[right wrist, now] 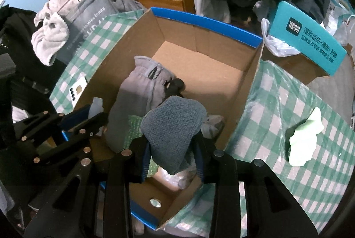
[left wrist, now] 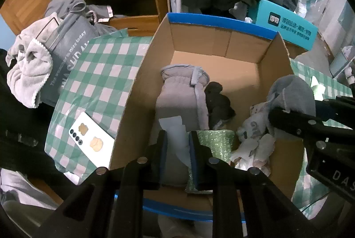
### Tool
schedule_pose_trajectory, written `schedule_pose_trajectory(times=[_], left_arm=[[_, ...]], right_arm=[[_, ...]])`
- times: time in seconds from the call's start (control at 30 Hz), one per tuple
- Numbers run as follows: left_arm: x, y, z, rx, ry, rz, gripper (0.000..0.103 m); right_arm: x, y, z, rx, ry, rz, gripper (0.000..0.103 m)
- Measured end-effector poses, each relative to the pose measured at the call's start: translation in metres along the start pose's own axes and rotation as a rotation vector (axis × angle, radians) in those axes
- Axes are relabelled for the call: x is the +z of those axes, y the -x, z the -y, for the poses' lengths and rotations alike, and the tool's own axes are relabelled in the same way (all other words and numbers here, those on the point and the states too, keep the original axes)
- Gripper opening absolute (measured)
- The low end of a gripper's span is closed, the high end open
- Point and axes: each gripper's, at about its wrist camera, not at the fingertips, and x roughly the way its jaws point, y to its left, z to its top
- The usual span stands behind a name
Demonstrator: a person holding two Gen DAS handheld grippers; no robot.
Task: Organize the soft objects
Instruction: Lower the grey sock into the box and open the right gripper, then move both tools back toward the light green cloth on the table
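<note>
An open cardboard box with a blue rim [left wrist: 142, 69] [right wrist: 244, 91] stands on a green checked cloth. Inside lie a grey fleece glove [left wrist: 179, 96] [right wrist: 137, 94], a small black item [left wrist: 218, 102], a green textured piece [left wrist: 215, 142] and crumpled printed cloth [left wrist: 253, 140]. My left gripper [left wrist: 176, 156] is over the box's near end, jaws closed on a pale white piece [left wrist: 175, 140]. My right gripper [right wrist: 172, 160] is shut on a blue-grey knit cloth [right wrist: 173, 129] [left wrist: 295, 94] and holds it above the box's right side.
A white phone [left wrist: 91, 138] lies on the cloth left of the box. A pale green soft item [right wrist: 304, 138] lies on the cloth to the right. A grey bag with a towel [left wrist: 28, 74], a teal box [right wrist: 308, 38], a wooden wardrobe and hanging clothes stand behind.
</note>
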Motion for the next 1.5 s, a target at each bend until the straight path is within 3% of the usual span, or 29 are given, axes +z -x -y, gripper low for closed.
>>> schedule_pose_trajectory(times=[0.27,0.33,0.47,0.57,0.8,0.9,1.5], left_arm=[[0.000,-0.001,-0.001,0.026,0.003,-0.005,0.027],[0.000,0.000,0.000,0.026,0.001,-0.008,0.028],[0.000,0.000,0.002,0.028,0.002,-0.003,0.043],[0.001,0.001,0.006,0.014,-0.003,-0.003,0.043],[0.004,0.003,0.029,0.001,-0.041,-0.013,0.044],[0.005,0.007,0.042,-0.010,-0.061,-0.004,0.055],[0.008,0.017,0.114,-0.074,-0.150,-0.007,0.056]], right_arm=[[0.001,0.002,0.006,-0.012,-0.012,0.013,0.054],[0.002,0.005,0.009,-0.013,-0.020,0.022,0.055],[0.002,0.012,0.016,-0.015,-0.037,0.038,0.057],[0.000,0.017,0.023,-0.029,-0.048,0.050,0.062],[-0.010,0.029,0.052,-0.053,-0.101,0.068,0.062],[-0.018,0.033,0.066,-0.068,-0.127,0.071,0.062],[-0.065,0.063,0.155,-0.156,-0.290,0.102,0.064]])
